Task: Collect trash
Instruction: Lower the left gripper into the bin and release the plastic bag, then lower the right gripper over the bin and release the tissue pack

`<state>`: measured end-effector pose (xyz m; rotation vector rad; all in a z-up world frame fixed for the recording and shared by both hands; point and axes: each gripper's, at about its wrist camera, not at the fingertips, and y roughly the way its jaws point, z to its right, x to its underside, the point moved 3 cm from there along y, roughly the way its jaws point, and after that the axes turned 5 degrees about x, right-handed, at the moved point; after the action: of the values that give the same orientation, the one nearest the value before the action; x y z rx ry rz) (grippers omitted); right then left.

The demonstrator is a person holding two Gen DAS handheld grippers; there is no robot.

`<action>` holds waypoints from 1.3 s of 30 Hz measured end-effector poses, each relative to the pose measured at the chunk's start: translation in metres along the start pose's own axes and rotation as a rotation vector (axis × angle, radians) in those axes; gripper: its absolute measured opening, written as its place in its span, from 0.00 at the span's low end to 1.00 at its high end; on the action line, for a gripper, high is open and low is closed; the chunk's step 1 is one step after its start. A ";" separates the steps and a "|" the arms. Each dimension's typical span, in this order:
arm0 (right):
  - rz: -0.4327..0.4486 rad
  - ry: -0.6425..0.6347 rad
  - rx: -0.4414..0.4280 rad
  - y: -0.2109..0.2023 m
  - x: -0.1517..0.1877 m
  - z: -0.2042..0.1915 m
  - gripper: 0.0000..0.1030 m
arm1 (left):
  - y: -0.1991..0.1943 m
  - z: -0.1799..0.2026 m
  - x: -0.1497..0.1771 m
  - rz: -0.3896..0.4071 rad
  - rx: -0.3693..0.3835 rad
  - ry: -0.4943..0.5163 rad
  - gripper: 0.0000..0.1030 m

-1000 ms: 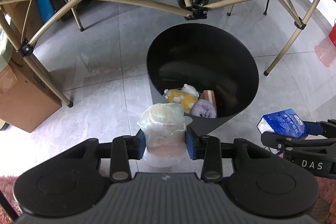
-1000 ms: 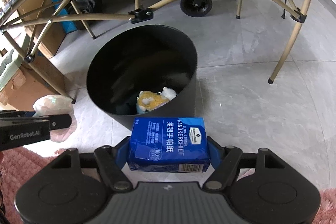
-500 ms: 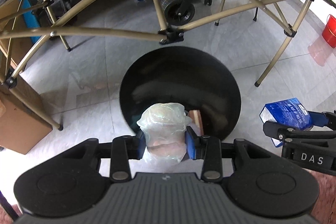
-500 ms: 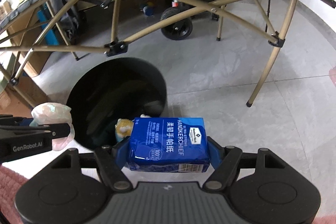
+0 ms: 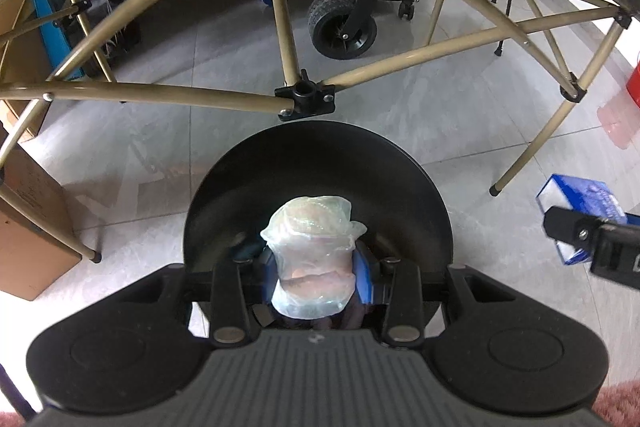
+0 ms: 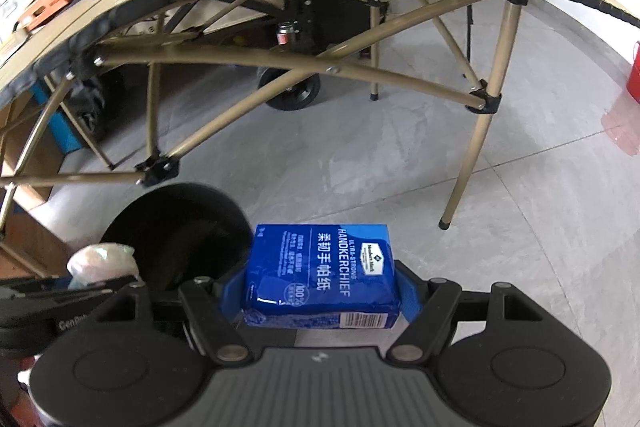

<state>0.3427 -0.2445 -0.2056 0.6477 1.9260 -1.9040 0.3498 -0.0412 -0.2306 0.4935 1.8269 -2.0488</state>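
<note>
My left gripper (image 5: 313, 273) is clamped on a crumpled clear plastic wad (image 5: 312, 255), blue pads pressing it from both sides. The wad sticks up past the fingertips, long axis roughly along the fingers. Right under and just beyond it: the black bin (image 5: 416, 187), mouth open, straight ahead of the L gripper. From the left wrist cam the wad sits over the bin's near half, so I judge it's inside the rim line; a drop from here should land in.

My right gripper (image 6: 320, 287) is closed on a blue tissue pack (image 6: 320, 275), held across its long axis, label facing up. From that cam the bin (image 6: 176, 211) lies fwd and to the left of the pack, rim just beside the pack's left edge, not under it. So the R hand is off to the side, over bare floor tile (image 6: 480, 267).

L is nearer, prob goes first. R needs to shift left before letting go.

Farther out: tan folding table legs (image 5: 160, 95) cross just behind the bin, w/ a black wheel (image 5: 342, 27) beyond.
</note>
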 end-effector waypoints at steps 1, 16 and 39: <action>-0.001 0.006 0.001 0.002 -0.002 0.001 0.70 | 0.003 0.001 -0.001 -0.004 0.000 -0.002 0.37; -0.039 0.017 0.003 0.014 0.000 0.001 0.70 | 0.033 0.002 0.000 -0.062 -0.021 -0.030 0.39; -0.038 0.004 0.010 0.013 0.002 0.000 0.70 | 0.018 -0.003 -0.005 -0.034 -0.036 -0.065 1.00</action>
<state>0.3487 -0.2449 -0.2178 0.6230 1.9460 -1.9376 0.3627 -0.0402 -0.2443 0.3838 1.8427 -2.0257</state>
